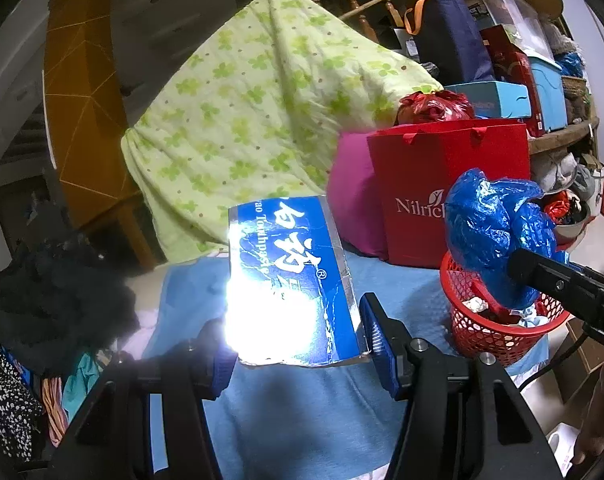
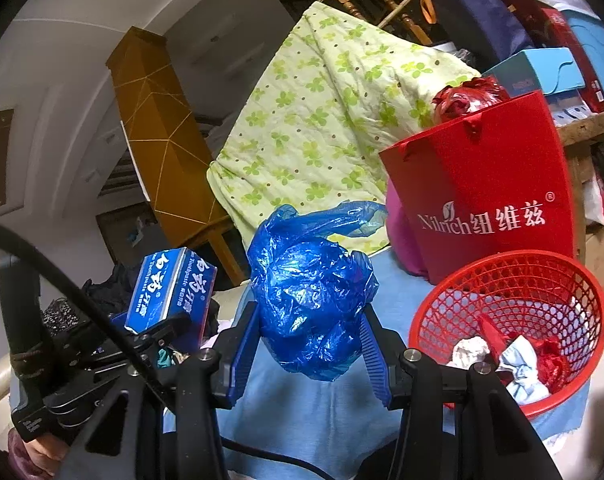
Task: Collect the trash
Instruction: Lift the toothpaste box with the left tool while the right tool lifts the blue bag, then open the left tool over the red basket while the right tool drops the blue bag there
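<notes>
My left gripper (image 1: 298,344) is shut on a blue toothpaste box (image 1: 290,280), held above the light blue cloth; the box also shows in the right wrist view (image 2: 170,288). My right gripper (image 2: 310,344) is shut on a crumpled blue plastic bag (image 2: 310,300), held in the air left of the red mesh basket (image 2: 514,280). In the left wrist view the bag (image 1: 490,232) hangs over the basket (image 1: 498,332). The basket holds crumpled paper (image 2: 470,352) and red scraps.
A red paper gift bag (image 2: 490,184) stands behind the basket, beside a pink cushion (image 1: 354,200). A green flowered quilt (image 1: 262,92) leans at the back. Stacked boxes and bags (image 1: 502,52) fill the right. Dark clothes (image 1: 54,280) lie at the left.
</notes>
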Action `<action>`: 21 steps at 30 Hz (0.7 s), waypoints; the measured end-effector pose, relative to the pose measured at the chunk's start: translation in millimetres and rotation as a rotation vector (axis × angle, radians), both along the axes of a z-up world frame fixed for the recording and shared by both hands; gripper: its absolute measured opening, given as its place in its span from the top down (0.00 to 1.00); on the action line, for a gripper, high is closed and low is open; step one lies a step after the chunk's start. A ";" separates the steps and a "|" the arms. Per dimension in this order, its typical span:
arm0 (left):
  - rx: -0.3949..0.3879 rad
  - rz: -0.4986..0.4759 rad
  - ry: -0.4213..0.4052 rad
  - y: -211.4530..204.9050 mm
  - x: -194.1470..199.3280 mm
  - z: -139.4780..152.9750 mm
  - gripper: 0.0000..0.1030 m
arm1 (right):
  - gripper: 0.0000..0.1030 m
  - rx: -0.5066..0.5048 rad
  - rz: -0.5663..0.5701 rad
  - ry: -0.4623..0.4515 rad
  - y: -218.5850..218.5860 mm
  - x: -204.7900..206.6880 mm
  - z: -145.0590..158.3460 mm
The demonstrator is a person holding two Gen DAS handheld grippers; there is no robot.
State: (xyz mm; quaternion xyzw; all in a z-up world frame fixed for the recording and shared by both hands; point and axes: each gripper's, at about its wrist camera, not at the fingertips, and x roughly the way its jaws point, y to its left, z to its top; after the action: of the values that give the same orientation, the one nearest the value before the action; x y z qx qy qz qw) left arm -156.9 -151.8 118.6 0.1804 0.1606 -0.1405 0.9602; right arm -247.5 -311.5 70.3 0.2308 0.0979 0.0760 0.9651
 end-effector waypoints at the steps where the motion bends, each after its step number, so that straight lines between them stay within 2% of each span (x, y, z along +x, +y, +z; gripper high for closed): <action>1: 0.001 -0.004 0.001 -1.1 -0.5 -0.2 0.43 | 0.50 0.001 -0.004 0.000 -2.2 -1.1 -0.3; 13: 0.021 -0.078 -0.001 -30.6 -9.0 1.0 0.43 | 0.50 0.009 -0.092 -0.009 -38.5 -22.1 -3.8; 21: 0.021 -0.211 0.054 -71.8 -13.3 -1.2 0.43 | 0.49 0.050 -0.205 -0.004 -89.2 -40.0 -12.2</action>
State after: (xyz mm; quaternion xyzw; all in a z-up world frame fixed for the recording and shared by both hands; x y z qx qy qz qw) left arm -170.2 -223.6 117.4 0.2025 0.1681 -0.2439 0.9334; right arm -287.5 -400.6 58.1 0.2635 0.0700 -0.0202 0.9619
